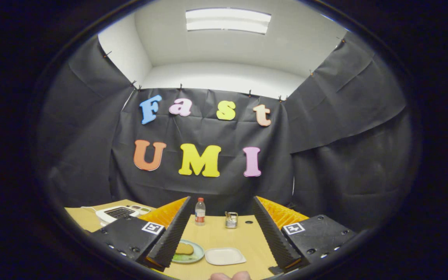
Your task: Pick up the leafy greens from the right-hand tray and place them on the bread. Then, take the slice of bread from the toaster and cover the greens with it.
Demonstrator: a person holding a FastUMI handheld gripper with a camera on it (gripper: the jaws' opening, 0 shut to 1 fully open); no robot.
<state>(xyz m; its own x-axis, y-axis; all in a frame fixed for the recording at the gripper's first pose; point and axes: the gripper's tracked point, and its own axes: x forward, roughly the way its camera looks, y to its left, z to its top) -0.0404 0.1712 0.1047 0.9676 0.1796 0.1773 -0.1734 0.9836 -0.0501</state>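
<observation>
Wooden table [224,237] | fingers [224,249] apart, empty | between them: plate [193,256] with bread [184,249], white tray [224,256] | beyond: bottle [200,212], toaster [117,213]

A: Where's the light from?
B: A ceiling panel [228,20], bright, nearly blown out at its centre; the white ceiling around it glows evenly.
A: And lower down?
B: The worktop [224,237] is evenly lit with soft shadows. Fisheye bends the booth's walls; the gripper [224,237], jaws apart, looks sharp.
</observation>
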